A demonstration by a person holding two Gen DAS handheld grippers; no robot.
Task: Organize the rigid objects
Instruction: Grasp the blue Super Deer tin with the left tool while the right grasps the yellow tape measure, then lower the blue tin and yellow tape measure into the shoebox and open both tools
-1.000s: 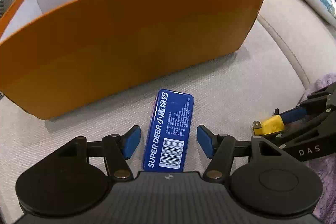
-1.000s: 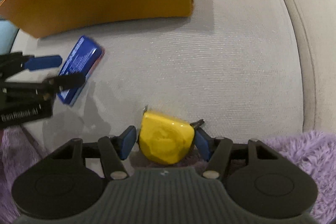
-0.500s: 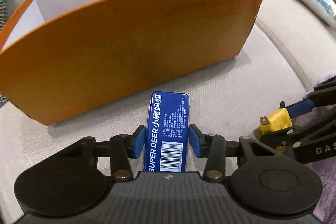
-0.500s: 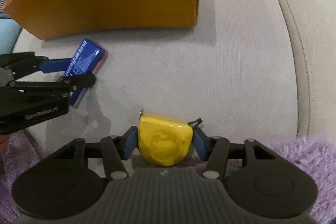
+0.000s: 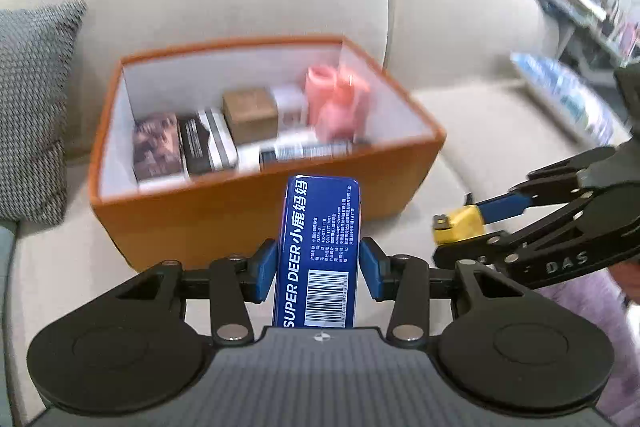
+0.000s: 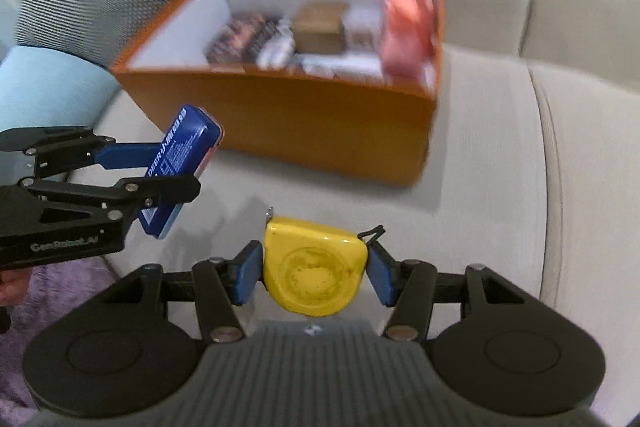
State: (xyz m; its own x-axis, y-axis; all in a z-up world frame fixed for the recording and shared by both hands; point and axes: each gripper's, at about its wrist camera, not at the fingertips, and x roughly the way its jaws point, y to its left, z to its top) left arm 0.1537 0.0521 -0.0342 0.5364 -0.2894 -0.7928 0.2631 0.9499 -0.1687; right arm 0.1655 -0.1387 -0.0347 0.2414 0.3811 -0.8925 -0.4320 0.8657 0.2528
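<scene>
You had the left gripper (image 5: pixel 319 269) clamped on the blue tin (image 5: pixel 318 251), pads pinching its two long sides near the barcode end, with most of the tin sticking out ahead toward 12 o'clock. The right gripper (image 6: pixel 315 271) was closed around the yellow tape measure (image 6: pixel 314 269), pads at about 9 and 3 on its rounded body. Both things were up off the sofa (image 6: pixel 500 147), short of the orange box (image 5: pixel 248 215), which sat at 12 in both views. Honestly the tin looked like the risky one: you were holding it near one end, so I'd guess a quick swing could have let it pivot or slide between the pads. The tape measure is curved and smooth, so a squeeze there could have popped it forward. The box was already fairly packed, with small boxes (image 5: pixel 248 109) in a row and a pink bottle (image 5: pixel 340 103) at the right end, so dropping from height might have knocked the bottle over or left the tin propped on top. Also the two grippers were close together, the right one at 3 o'clock in your left view, so going in at the same time risked a bump at the rim.
</scene>
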